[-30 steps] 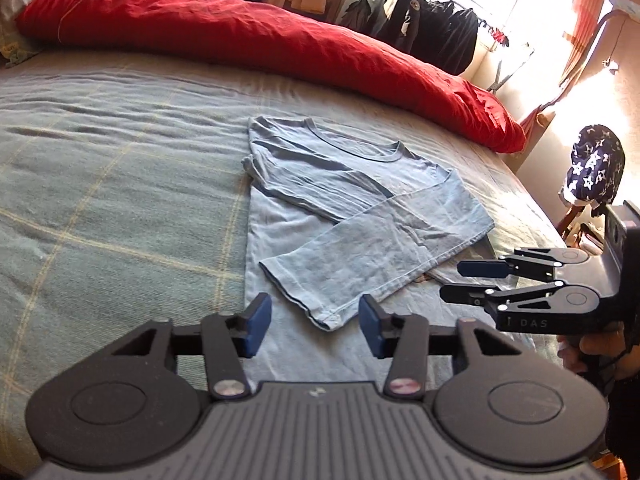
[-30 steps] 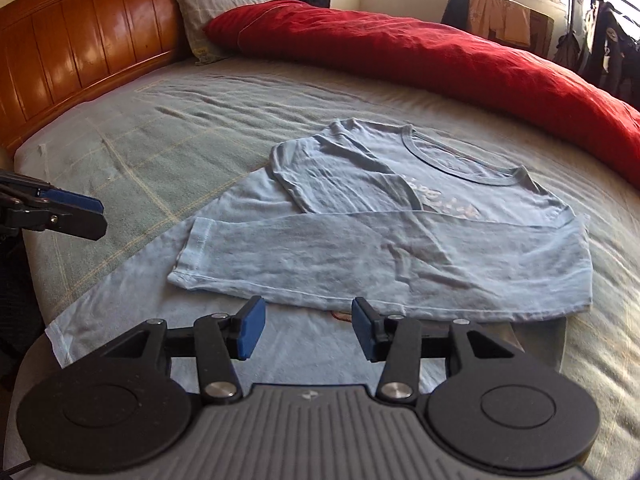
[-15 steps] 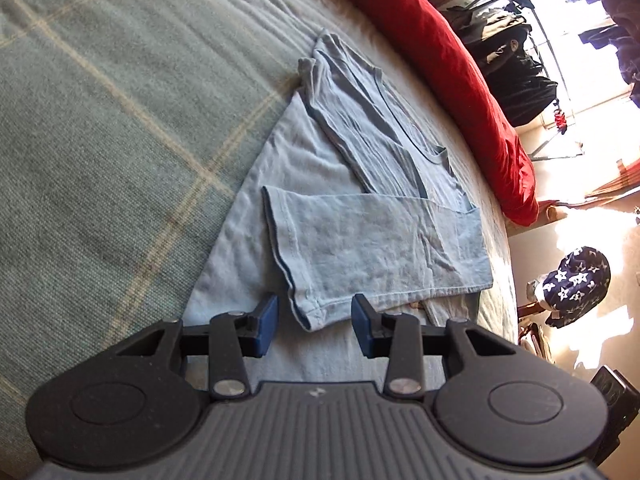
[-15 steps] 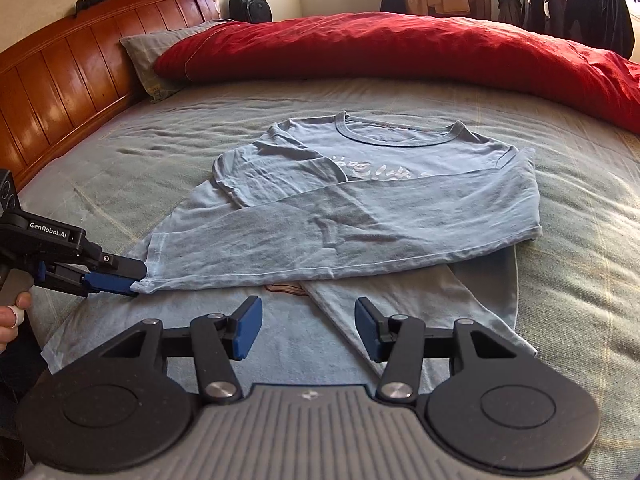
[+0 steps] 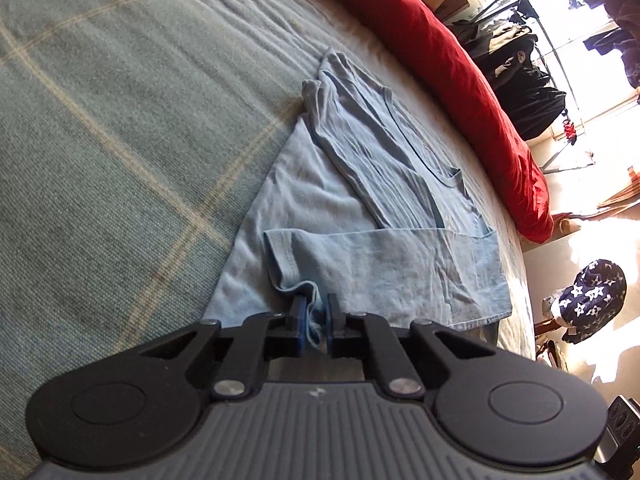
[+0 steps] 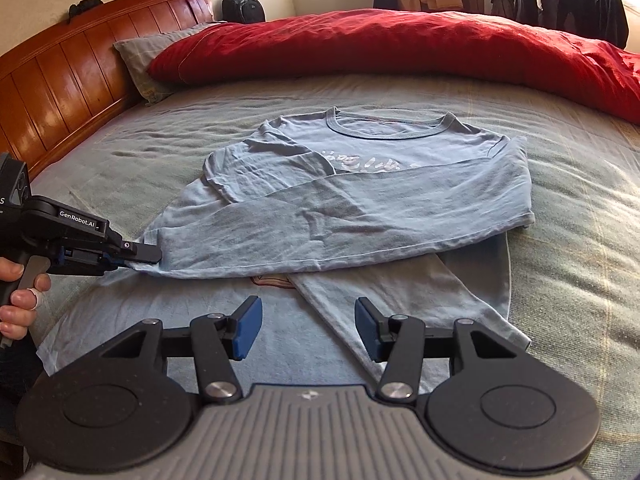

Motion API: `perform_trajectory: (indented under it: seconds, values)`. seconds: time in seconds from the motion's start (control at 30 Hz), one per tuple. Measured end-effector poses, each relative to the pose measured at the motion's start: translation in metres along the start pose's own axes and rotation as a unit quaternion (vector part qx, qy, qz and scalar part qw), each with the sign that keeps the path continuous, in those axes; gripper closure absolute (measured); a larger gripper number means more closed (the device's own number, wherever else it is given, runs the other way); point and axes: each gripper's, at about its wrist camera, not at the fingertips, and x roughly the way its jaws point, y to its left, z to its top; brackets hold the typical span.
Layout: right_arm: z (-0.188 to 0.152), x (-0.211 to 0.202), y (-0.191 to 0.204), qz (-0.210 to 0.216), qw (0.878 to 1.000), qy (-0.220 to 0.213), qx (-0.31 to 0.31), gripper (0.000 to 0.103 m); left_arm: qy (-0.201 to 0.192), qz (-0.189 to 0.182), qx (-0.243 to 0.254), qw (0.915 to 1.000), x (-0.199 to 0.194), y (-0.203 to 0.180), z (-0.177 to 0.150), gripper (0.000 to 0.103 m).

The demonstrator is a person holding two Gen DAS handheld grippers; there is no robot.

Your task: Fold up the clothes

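Observation:
A light blue long-sleeved shirt (image 6: 380, 184) lies flat on the bed, neckline away from me, with one sleeve (image 6: 320, 236) folded across its body. My left gripper (image 5: 314, 320) is shut on the cuff of that sleeve (image 5: 304, 292); in the right wrist view the left gripper (image 6: 144, 256) pinches the cuff at the shirt's left side. My right gripper (image 6: 308, 330) hovers open over the shirt's lower part, above the other sleeve (image 6: 400, 304), which runs diagonally toward the near right.
The bed has a grey-green checked cover (image 5: 120, 160). A red duvet (image 6: 400, 48) lies bunched along the far side, beside a wooden headboard (image 6: 60, 76) and a pillow (image 6: 148, 56). Dark clothes hang on a rack (image 5: 532, 80). A hand (image 6: 18, 300) holds the left gripper's handle.
The left gripper dropped to the folded sleeve's cuff and closed on it. The right gripper swung toward the shirt's lower middle and stayed open.

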Motion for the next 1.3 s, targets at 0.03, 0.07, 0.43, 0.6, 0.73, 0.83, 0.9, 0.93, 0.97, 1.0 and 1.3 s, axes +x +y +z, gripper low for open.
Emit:
perform_trajectory:
  seconds: [0.03, 0.07, 0.43, 0.6, 0.73, 0.83, 0.9, 0.93, 0.97, 1.0, 1.3]
  values:
    - [0.0, 0.0, -0.001, -0.001, 1.0, 0.0, 0.001, 0.046, -0.004, -0.003, 0.008, 1.0, -0.004, -0.004, 0.001, 0.099]
    - [0.0, 0.001, -0.002, -0.002, 1.0, 0.0, 0.003, 0.045, -0.008, -0.005, 0.016, 0.9998, -0.007, -0.009, 0.003, 0.1]
    - [0.0, 0.01, -0.007, 0.013, 1.0, 0.006, 0.015, 0.042, -0.068, -0.057, 0.126, 0.988, -0.063, -0.081, 0.018, 0.101]
    - [0.0, 0.02, -0.005, 0.025, 0.999, 0.013, 0.018, 0.041, -0.099, -0.067, 0.174, 0.9775, -0.086, -0.113, 0.023, 0.101]
    - [0.003, 0.021, -0.004, 0.023, 1.0, 0.015, 0.013, 0.041, -0.076, -0.047, 0.187, 0.9783, -0.073, -0.113, 0.021, 0.101]
    - [0.005, 0.023, -0.011, 0.02, 1.0, 0.014, 0.015, 0.041, -0.049, -0.029, 0.199, 0.9784, -0.055, -0.113, 0.019, 0.1]
    - [0.005, 0.024, -0.017, 0.017, 1.0, 0.014, 0.02, 0.041, -0.027, -0.027, 0.204, 0.9783, -0.038, -0.115, 0.022, 0.098]
    - [0.005, 0.025, -0.02, 0.016, 1.0, 0.013, 0.022, 0.041, -0.02, -0.032, 0.198, 0.9795, -0.03, -0.116, 0.026, 0.096]
    - [0.005, 0.026, -0.023, 0.014, 1.0, 0.013, 0.024, 0.041, -0.009, -0.042, 0.196, 0.9796, -0.021, -0.119, 0.032, 0.087]
    - [0.005, 0.026, -0.026, 0.013, 0.999, 0.013, 0.026, 0.041, 0.002, -0.052, 0.194, 0.9796, -0.012, -0.122, 0.037, 0.075]
    - [0.006, 0.031, -0.05, 0.016, 0.999, 0.006, 0.038, 0.041, 0.087, -0.062, 0.127, 0.9861, 0.123, -0.145, 0.075, 0.061]
